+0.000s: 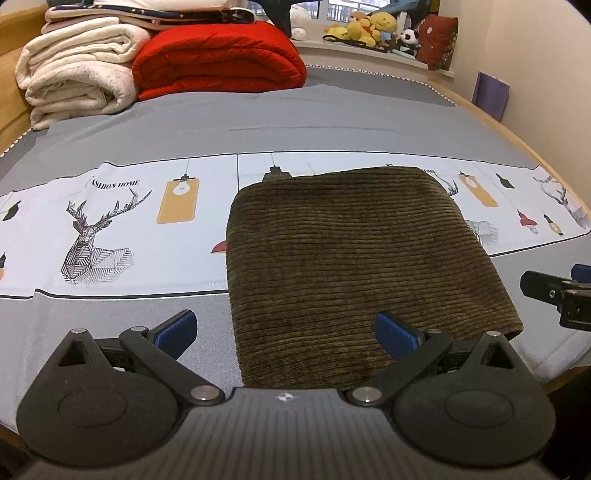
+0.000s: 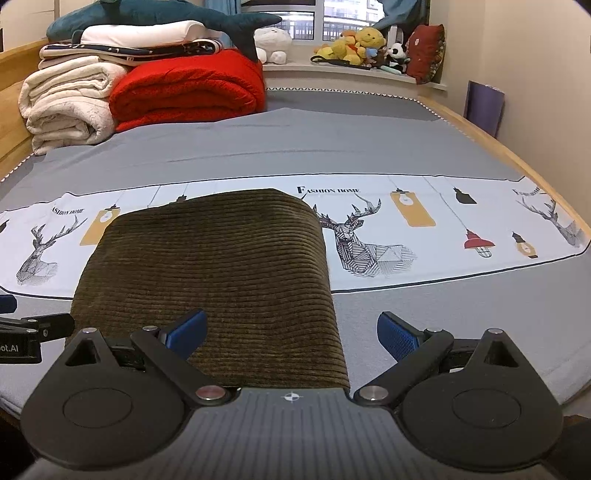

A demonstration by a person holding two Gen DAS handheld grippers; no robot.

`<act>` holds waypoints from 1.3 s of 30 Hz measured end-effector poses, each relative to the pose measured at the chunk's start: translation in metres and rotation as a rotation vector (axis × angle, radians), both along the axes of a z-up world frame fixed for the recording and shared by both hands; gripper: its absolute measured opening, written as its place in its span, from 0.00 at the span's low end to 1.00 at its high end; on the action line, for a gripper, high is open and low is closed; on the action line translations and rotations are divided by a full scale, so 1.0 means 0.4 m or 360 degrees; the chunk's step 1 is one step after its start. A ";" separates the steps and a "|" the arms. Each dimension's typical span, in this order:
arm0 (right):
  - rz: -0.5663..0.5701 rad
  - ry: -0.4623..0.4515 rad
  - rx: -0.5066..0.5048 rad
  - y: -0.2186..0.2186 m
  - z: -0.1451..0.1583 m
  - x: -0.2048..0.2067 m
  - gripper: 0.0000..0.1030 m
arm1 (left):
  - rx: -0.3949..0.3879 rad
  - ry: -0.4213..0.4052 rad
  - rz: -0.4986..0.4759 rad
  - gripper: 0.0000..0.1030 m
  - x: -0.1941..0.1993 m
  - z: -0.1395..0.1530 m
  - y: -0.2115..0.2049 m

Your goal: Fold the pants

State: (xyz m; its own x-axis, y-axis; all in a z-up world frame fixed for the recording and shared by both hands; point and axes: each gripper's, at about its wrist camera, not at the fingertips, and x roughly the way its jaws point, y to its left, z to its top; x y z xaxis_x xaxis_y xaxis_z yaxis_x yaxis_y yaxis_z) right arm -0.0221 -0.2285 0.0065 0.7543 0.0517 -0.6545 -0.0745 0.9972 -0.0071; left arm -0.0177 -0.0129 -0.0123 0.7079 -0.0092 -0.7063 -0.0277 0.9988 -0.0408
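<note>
While both spread, folded pants (image 1: pixel 354 258) straddle left gripper (image 1: pixel 286 332), right gripper (image 2: pixel 291 332)

The bed (image 1: pixel 332 110), under a grey sheet with a white deer-print band, carries folded brown corduroy pants (image 1: pixel 362 266) just ahead of the tongs; cream blankets (image 1: pixel 77 74) and a red blanket (image 1: pixel 218 59) lie far ahead-left.

Even indoor light, sharp, fisheye-bent edges.

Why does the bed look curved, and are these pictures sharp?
Left wrist view: the wide lens bends the bed edge and darkens the corners; the trousers look sharp. Right wrist view: same bend; the window is bright, the toys slightly soft.
</note>
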 end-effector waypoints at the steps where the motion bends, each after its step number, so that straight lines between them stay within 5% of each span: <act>1: 0.0003 0.0000 -0.0002 0.001 0.000 -0.001 0.95 | -0.0003 -0.0002 0.0001 1.00 -0.001 0.001 0.000; 39: 0.0017 0.0025 -0.0025 0.004 -0.013 0.009 0.95 | -0.0031 0.0042 -0.0015 1.00 0.006 -0.008 -0.006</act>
